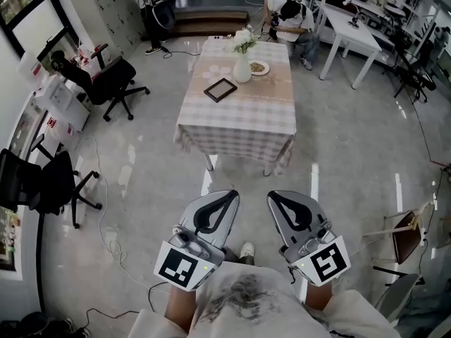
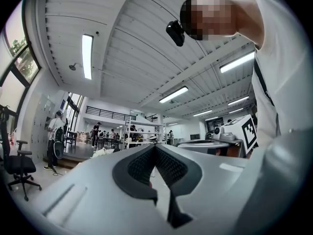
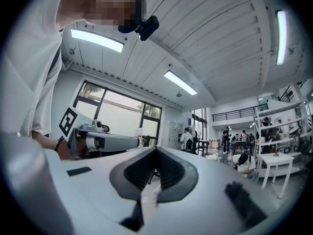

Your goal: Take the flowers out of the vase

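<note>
left gripper (image 1: 231, 196): jaws together, empty
right gripper (image 1: 273, 196): closed, empty
flowers (image 1: 244, 41): in vase (image 1: 242, 70) on table (image 1: 236, 122), well ahead
why: likely pre-approach carry

Glossy floor (image 1: 352, 153); table (image 1: 239, 118), seemingly checked cloth.

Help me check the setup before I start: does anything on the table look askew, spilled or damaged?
Only the dark frame stands out: it lies flat, turned at an angle to the table edges. The vase stands upright with its flowers in, a plate beside it, and nothing looks spilled.
</note>
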